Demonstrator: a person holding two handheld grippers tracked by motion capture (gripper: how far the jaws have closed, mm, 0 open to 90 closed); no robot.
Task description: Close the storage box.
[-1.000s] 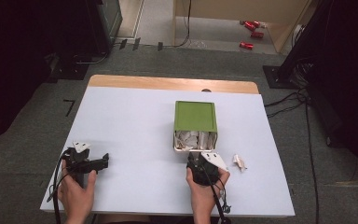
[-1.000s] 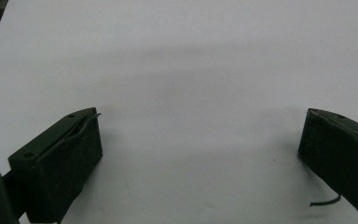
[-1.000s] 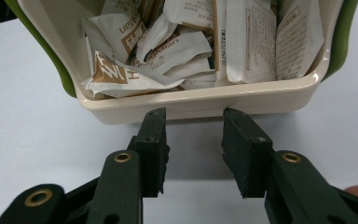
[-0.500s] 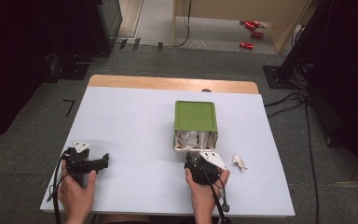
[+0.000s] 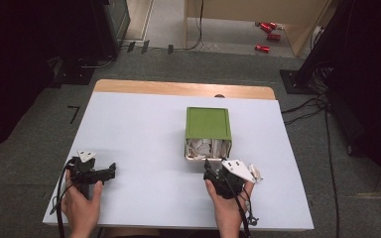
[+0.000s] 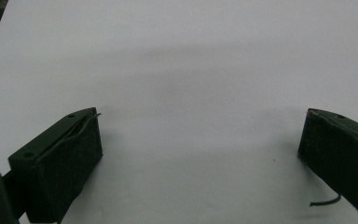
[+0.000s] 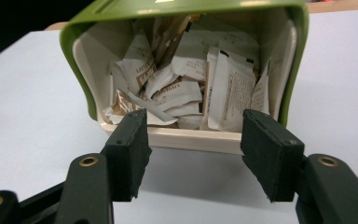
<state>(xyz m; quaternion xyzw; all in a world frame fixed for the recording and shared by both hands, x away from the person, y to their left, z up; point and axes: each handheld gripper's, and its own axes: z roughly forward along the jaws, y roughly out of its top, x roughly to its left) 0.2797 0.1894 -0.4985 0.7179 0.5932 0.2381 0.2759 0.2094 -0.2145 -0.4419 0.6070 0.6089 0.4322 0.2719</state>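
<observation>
Both claws released; box rear cut off, sachets overlapping, print unreadable.

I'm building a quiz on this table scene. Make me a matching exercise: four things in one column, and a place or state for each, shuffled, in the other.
1. box
2. packets
3. left hand-held gripper
4. right hand-held gripper

a. jaws apart, over bare table
b. green, lying on its side
c. piled inside the box
d. jaws open, facing the box opening

Pairs: 1-b, 2-c, 3-a, 4-d
</observation>
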